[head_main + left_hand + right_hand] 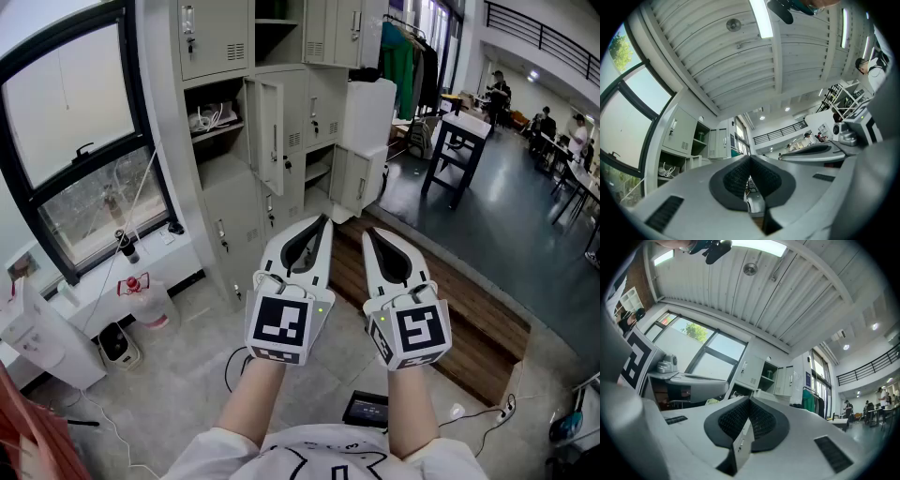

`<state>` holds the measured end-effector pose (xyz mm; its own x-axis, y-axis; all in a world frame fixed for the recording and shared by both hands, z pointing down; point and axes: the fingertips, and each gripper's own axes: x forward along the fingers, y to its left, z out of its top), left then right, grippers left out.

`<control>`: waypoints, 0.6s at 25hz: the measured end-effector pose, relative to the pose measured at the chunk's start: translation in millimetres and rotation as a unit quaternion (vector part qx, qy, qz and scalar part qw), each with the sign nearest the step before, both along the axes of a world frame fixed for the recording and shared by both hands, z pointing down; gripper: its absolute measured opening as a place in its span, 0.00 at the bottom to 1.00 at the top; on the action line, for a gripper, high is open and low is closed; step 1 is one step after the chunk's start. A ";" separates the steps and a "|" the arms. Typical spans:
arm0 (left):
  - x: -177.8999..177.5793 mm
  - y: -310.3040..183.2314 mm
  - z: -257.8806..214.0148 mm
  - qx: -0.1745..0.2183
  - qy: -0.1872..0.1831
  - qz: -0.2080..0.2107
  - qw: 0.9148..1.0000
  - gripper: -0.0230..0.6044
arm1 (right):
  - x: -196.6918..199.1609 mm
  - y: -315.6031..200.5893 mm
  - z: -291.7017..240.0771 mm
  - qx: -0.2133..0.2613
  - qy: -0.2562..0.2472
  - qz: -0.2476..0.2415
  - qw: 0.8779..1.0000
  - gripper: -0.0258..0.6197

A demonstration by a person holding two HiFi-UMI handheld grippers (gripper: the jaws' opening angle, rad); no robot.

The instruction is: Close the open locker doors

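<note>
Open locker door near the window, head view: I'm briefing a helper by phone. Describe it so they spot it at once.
Start at the big dark-framed window and go right to the grey locker bank. At mid-height one door swings out toward the camera, beside the compartment holding white cables. The other open doors hang farther right, by the green clothes.

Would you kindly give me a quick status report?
Left gripper shut, empty. Right gripper shut, empty. Locker doors open ahead, untouched. Wooden platform beside the lockers.

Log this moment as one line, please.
left gripper: shut, empty | right gripper: shut, empty | locker door: open, untouched | both grippers short of lockers
</note>
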<state>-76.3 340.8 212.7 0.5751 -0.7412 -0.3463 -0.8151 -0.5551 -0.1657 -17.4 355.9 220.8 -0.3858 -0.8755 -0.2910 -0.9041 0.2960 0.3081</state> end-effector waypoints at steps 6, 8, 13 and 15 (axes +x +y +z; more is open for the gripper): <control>12.1 7.1 -1.0 0.005 -0.013 0.007 1.000 0.06 | 8.1 2.9 -6.0 0.005 0.001 -0.009 1.000 0.08; 13.2 8.8 -1.3 0.006 -0.014 0.000 1.000 0.06 | 12.6 5.0 -6.0 0.001 -0.003 -0.009 1.000 0.08; 15.7 9.2 -2.2 0.001 -0.015 -0.016 1.000 0.06 | 18.2 6.0 -8.3 -0.009 -0.006 -0.026 1.000 0.08; 17.5 10.5 -1.9 0.001 -0.018 -0.020 1.000 0.06 | 19.0 6.8 -9.7 -0.010 -0.002 -0.031 0.999 0.08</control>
<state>-58.8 351.4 210.8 0.5569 -0.7632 -0.3277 -0.8303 -0.5216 -0.1961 1.6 362.7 211.1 -0.4379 -0.8559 -0.2751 -0.8853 0.3573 0.2975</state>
